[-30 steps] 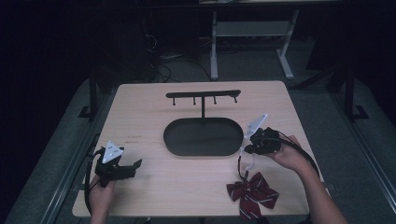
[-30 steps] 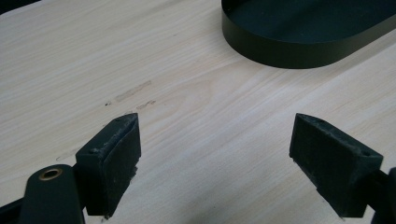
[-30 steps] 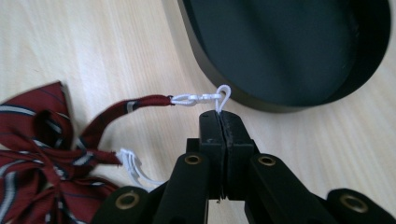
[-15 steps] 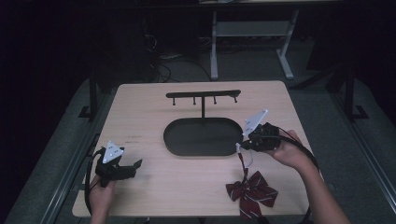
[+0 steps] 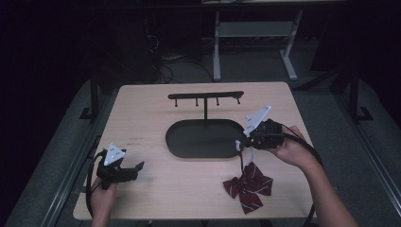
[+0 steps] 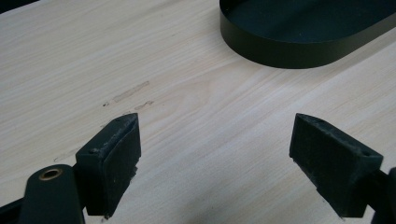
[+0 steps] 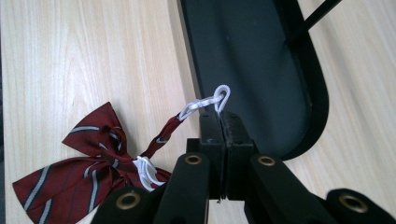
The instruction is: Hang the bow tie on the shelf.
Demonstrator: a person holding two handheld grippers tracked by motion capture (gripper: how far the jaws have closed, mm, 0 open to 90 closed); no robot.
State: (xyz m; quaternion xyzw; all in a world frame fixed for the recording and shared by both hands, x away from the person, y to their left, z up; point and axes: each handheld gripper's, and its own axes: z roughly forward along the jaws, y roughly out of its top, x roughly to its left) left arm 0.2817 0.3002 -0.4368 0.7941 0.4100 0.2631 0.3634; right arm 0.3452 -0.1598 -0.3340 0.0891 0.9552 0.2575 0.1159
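Right now I am pinching the white elastic loop (image 7: 219, 99) of the dark red striped fabric bow tie (image 5: 249, 187) in my right claw (image 5: 242, 144), jaws pressed together on it. The bow is trailing below the claw onto the pale wooden desk (image 5: 151, 118), strap running steeply up. The black hook stand (image 5: 206, 96) lies beyond, past its black oval tray (image 5: 201, 139). My left claw (image 5: 137, 166) is resting spread, well apart.

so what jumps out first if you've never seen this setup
The dark red striped bow tie at the table's near right, hanging by its white loop from the shut right hand-held gripper. Behind it stands a black hook rack on an oval tray.
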